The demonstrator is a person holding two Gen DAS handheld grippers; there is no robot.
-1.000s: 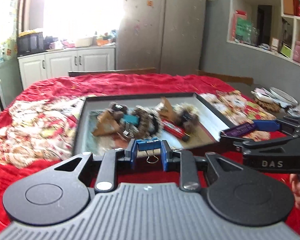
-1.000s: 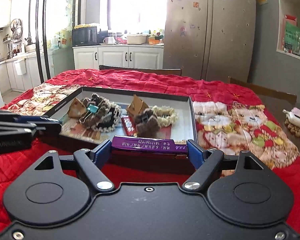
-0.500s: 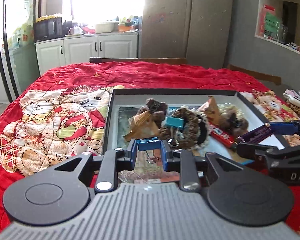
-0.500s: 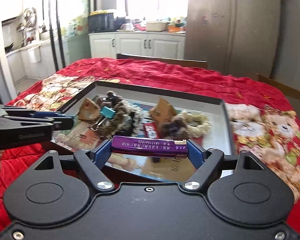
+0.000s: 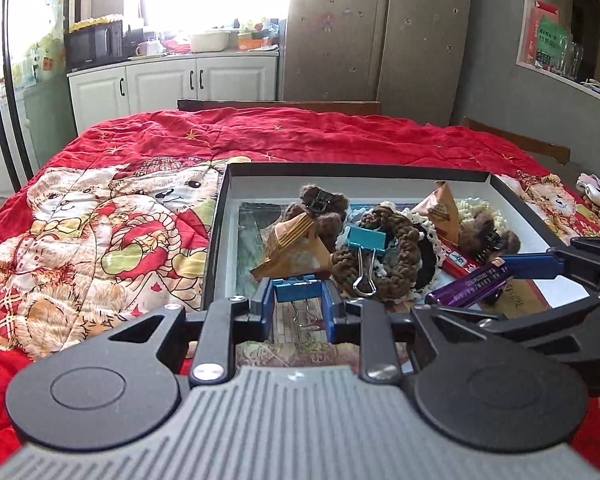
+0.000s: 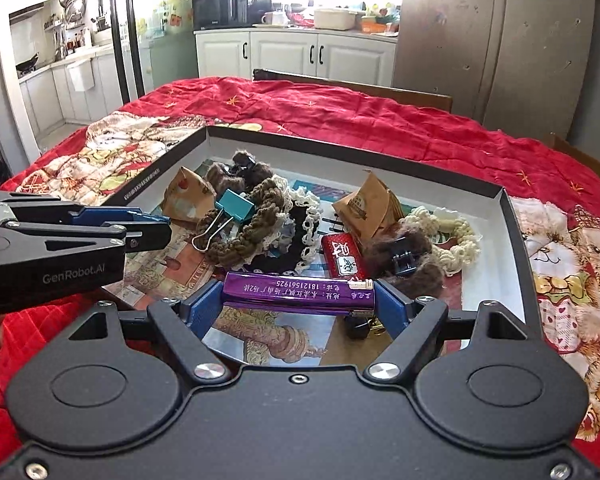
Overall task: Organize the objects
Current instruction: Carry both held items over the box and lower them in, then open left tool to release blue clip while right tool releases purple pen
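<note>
My left gripper [image 5: 299, 294] is shut on a blue binder clip [image 5: 298, 289], whose wire handles hang below the jaws, over the near left part of the black-rimmed box [image 5: 220, 216]. My right gripper [image 6: 299, 295] is shut on a purple lighter [image 6: 299, 293] held crosswise by its two ends, above the near edge of the same box [image 6: 514, 232]. From the left wrist view the lighter [image 5: 470, 282] shows at right, clamped by the right gripper's blue fingers [image 5: 532, 266]. The left gripper's fingers [image 6: 112, 216] enter the right wrist view from the left.
Inside the box lie a teal binder clip [image 5: 366, 240], brown crocheted hair ties [image 5: 396, 264], fuzzy hair clips [image 6: 404, 258], a red lighter [image 6: 344, 258], brown paper packets [image 6: 370, 204] and a cream scrunchie [image 6: 452, 236]. A red bear-print quilt [image 5: 100, 232] covers the table.
Both grippers have come forward and lower over the box, which now looks larger and nearer. Each still holds its object as before.
</note>
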